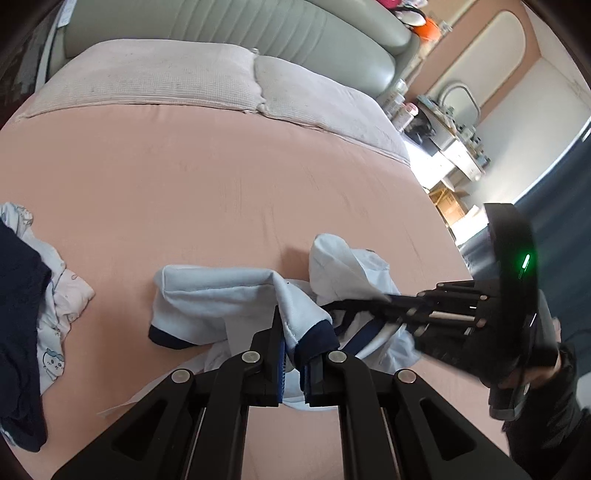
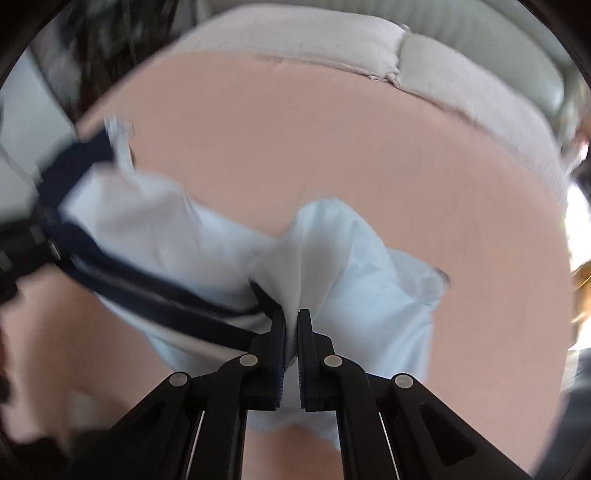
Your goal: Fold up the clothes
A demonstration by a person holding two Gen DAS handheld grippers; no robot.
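A light blue shirt [image 1: 207,295] with navy trim hangs bunched just above the pink bed sheet [image 1: 221,192]. My left gripper [image 1: 293,325] is shut on a fold of it beside a navy cuff. In the same view my right gripper [image 1: 332,307] comes in from the right, held by a hand in a dark sleeve, with its fingers closed on the shirt's navy-edged part. The blurred right wrist view shows my right gripper [image 2: 291,317] shut on the pale cloth of the shirt [image 2: 147,229]. A navy band runs from there to the left gripper [image 2: 40,240] at the left edge.
A heap of other clothes [image 1: 55,306], pale printed pieces and a navy garment [image 1: 18,314], lies at the bed's left edge. Two beige pillows [image 1: 147,77] rest against a grey-green headboard [image 1: 258,33]. A cluttered desk [image 1: 454,140] stands past the bed's right side.
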